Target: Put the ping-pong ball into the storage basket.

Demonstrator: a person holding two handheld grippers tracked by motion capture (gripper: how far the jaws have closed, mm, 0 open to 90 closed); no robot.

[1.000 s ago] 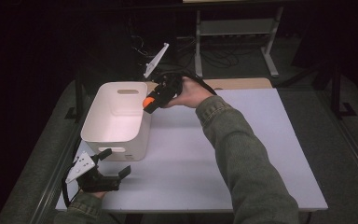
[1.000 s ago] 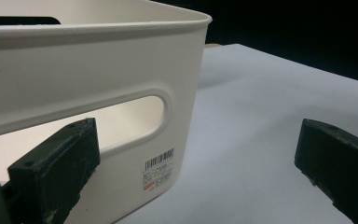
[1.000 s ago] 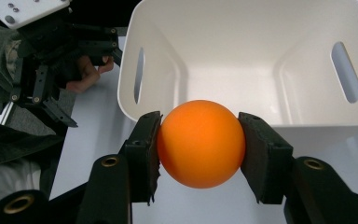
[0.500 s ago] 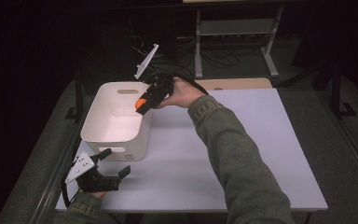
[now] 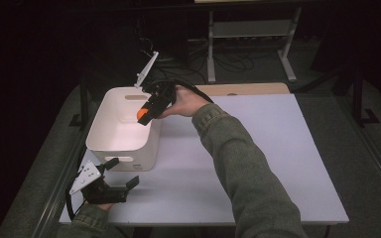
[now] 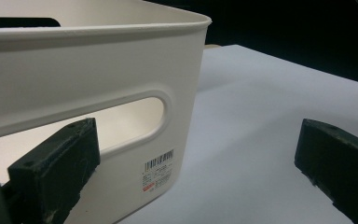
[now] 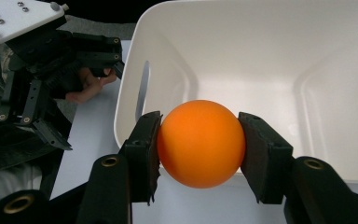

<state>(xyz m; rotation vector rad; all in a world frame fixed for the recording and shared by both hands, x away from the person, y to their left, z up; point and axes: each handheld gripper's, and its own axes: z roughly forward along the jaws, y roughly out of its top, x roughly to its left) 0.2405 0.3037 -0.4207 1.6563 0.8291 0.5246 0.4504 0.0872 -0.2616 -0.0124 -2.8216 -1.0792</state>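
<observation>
Right tool (image 7: 199, 144) pinched ball (image 7: 200, 142) above bin (image 5: 110, 141) far rim; bin interior directly below. Left tool (image 5: 120, 174) spread, idle at near-left tabletop (image 5: 258, 163) corner.

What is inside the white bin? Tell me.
The white bin looks bare inside. The orange ball, clamped in the right gripper, hangs above it and covers part of the floor.

Item: sticker (image 6: 158, 173) on the outer wall of the bin (image 6: 74, 70), below the handle slot and near the corner, as your left gripper view shows it. You get a printed barcode at the top, several lines of small dark print under it, and a short red mark at the bottom. The print is too small to read. No other lettering, brand or number.
</observation>
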